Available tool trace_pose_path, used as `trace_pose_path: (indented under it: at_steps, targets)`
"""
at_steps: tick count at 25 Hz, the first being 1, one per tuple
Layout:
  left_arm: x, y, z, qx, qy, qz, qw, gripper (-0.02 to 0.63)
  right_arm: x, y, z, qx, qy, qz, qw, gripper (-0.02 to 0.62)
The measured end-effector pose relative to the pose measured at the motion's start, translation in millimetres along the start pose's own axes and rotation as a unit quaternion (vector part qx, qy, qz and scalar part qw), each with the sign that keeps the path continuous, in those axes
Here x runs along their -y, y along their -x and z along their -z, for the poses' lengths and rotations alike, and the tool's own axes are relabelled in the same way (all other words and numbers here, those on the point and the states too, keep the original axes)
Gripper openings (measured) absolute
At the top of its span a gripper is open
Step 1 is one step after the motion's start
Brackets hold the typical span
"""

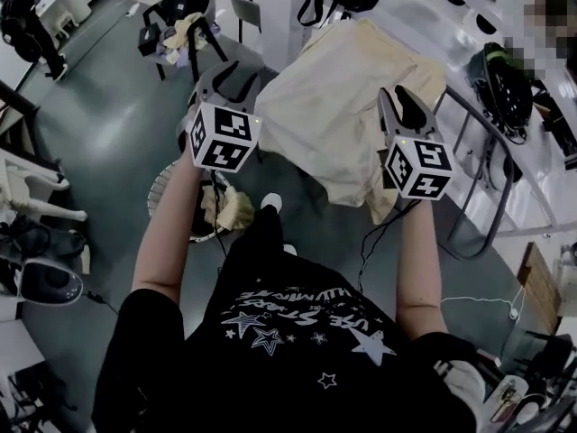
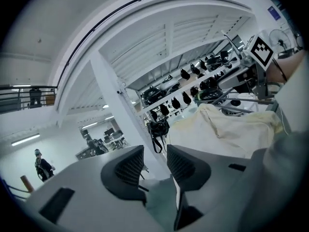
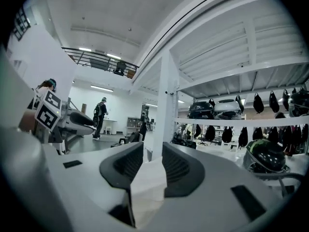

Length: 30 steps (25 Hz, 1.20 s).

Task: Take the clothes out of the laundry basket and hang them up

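A large cream garment point(image 1: 343, 106) lies draped over a drying rack point(image 1: 494, 188) ahead of me. My left gripper point(image 1: 233, 72) is level at its left edge. In the left gripper view, the jaws point(image 2: 155, 153) stand apart with only floor and a pillar showing through the gap, and the garment point(image 2: 227, 129) lies off to the right. My right gripper point(image 1: 403, 97) is at the garment's right side. Cream cloth point(image 3: 147, 182) fills the narrow gap between its jaws point(image 3: 152, 151). The white wire laundry basket point(image 1: 167, 188) stands on the floor at lower left and holds a yellowish cloth point(image 1: 233, 210).
A white pillar point(image 1: 279, 7) rises just behind the rack. Shelves with dark helmets point(image 1: 500, 84) run along the right. A chair with clothes on it point(image 1: 185, 34) stands further back on the left. Cables trail on the grey floor point(image 1: 117, 142).
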<state>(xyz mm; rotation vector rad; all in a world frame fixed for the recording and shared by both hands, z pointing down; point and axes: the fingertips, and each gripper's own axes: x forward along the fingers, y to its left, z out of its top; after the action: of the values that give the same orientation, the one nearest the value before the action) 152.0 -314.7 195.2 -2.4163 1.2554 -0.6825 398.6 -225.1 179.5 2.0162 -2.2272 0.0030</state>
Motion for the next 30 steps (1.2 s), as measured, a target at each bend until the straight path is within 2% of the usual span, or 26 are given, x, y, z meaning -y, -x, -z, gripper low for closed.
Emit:
trace_pose_path:
  at_steps: [6, 13, 17, 20, 25, 30]
  targets:
    - [-22, 64, 53, -0.011, 0.053, -0.054, 0.9971, 0.053, -69, -5, 9, 0.015, -0.016, -0.057, 0.998, 0.101]
    - [-49, 115, 137, -0.063, 0.089, -0.085, 0.9904, 0.034, -158, -18, 21, 0.016, -0.020, -0.122, 0.992, 0.082]
    - [-45, 154, 190, -0.098, 0.118, -0.081, 0.9848, 0.034, -219, -15, 32, -0.004, -0.018, -0.162, 0.987, 0.081]
    - [-41, 184, 228, -0.119, 0.130, -0.067, 0.9821, 0.034, -265, -10, 47, -0.021, -0.015, -0.177, 0.984, 0.080]
    - [-34, 239, 285, -0.145, 0.128, -0.048, 0.9800, 0.035, -333, 13, 89, -0.061, -0.020, -0.175, 0.982, 0.072]
    - [-14, 274, 326, -0.153, 0.130, -0.018, 0.9796, 0.035, -371, 51, 152, -0.121, -0.036, -0.156, 0.980, 0.069]
